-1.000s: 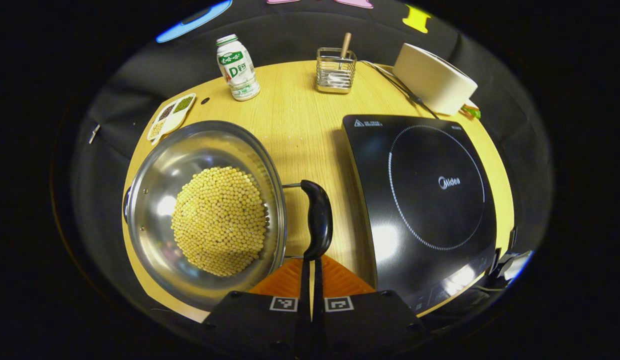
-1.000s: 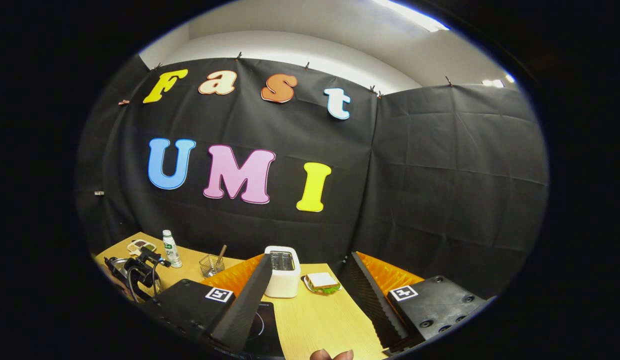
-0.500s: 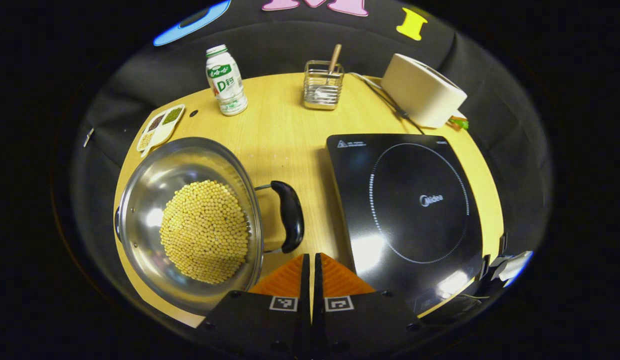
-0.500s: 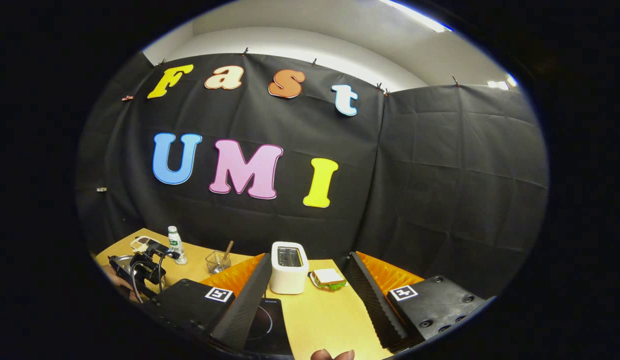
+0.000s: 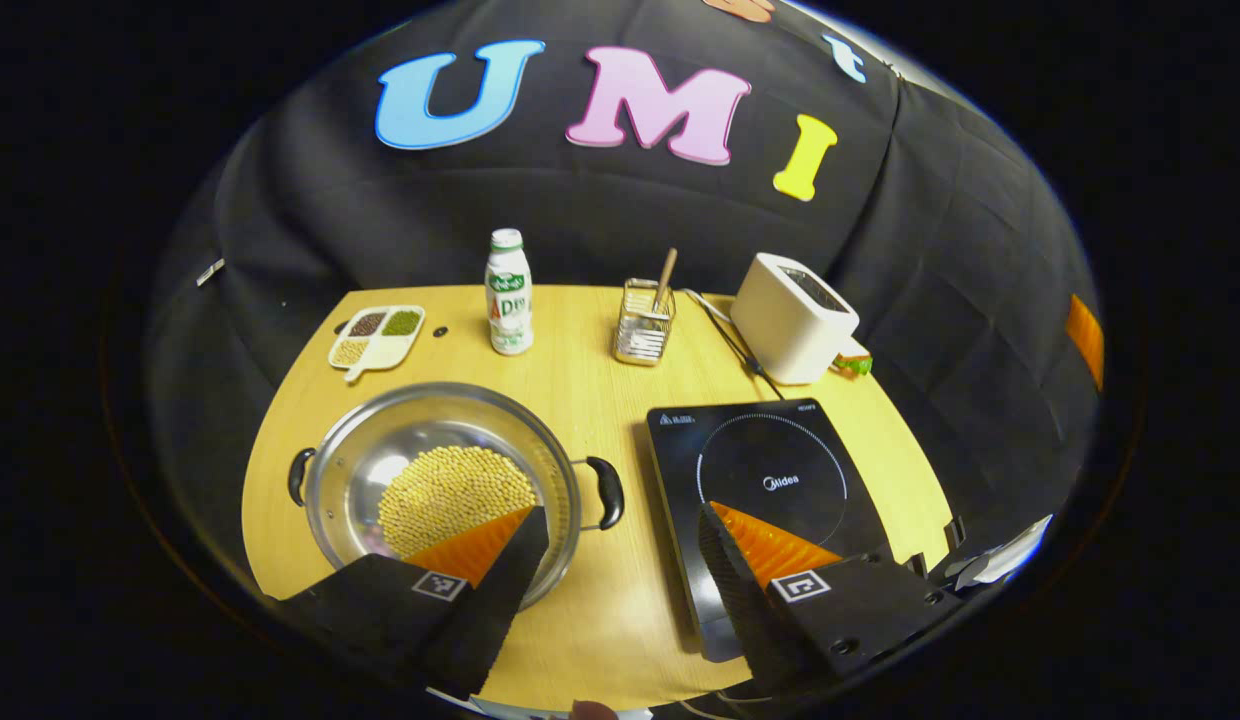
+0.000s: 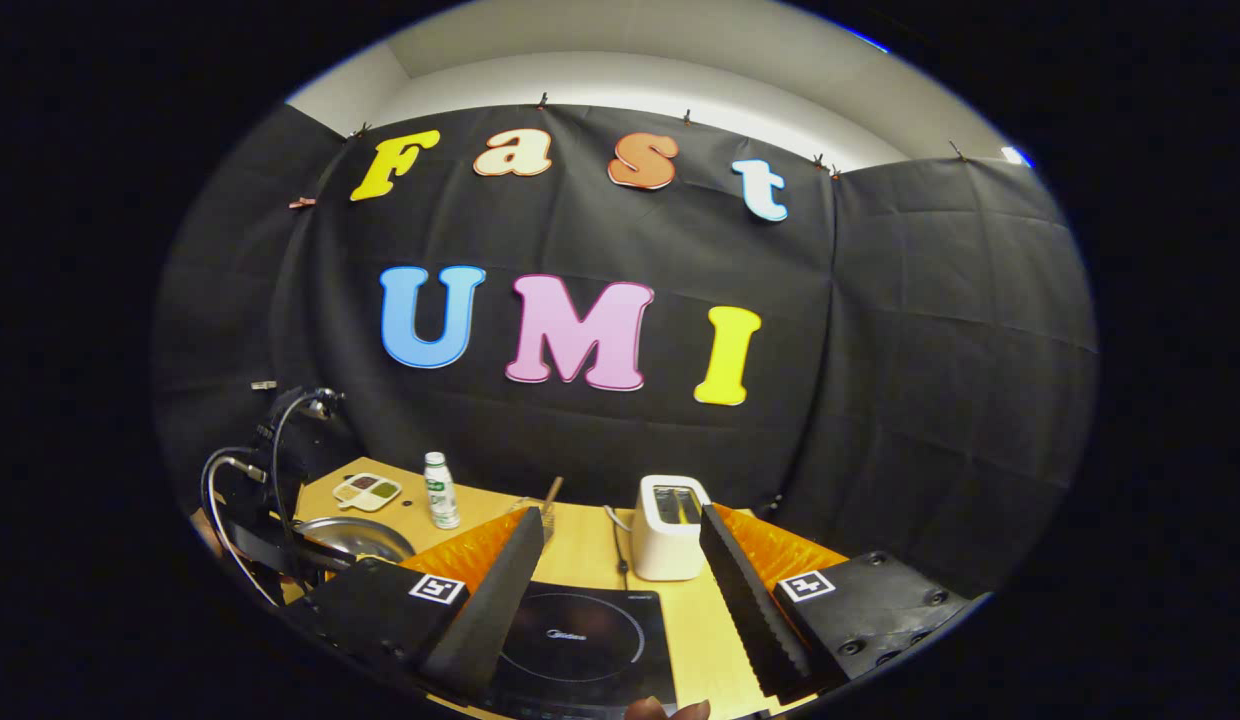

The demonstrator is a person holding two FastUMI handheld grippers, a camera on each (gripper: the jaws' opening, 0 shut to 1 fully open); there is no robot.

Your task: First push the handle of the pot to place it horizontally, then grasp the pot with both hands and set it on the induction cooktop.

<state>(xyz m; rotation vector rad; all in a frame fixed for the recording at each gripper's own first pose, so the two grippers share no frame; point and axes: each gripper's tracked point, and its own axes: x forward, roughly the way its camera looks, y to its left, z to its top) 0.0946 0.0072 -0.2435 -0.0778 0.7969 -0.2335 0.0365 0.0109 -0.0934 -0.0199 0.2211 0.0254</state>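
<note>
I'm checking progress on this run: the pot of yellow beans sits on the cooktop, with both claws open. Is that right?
Not quite. In the left gripper view, the pot of beans sits on the table, left of the bare cooktop. The left claw and right claw are indeed open.

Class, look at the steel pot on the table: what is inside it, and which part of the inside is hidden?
The pot holds a heap of small yellow beans. Its near inside is hidden behind a finger of the left gripper.
</note>
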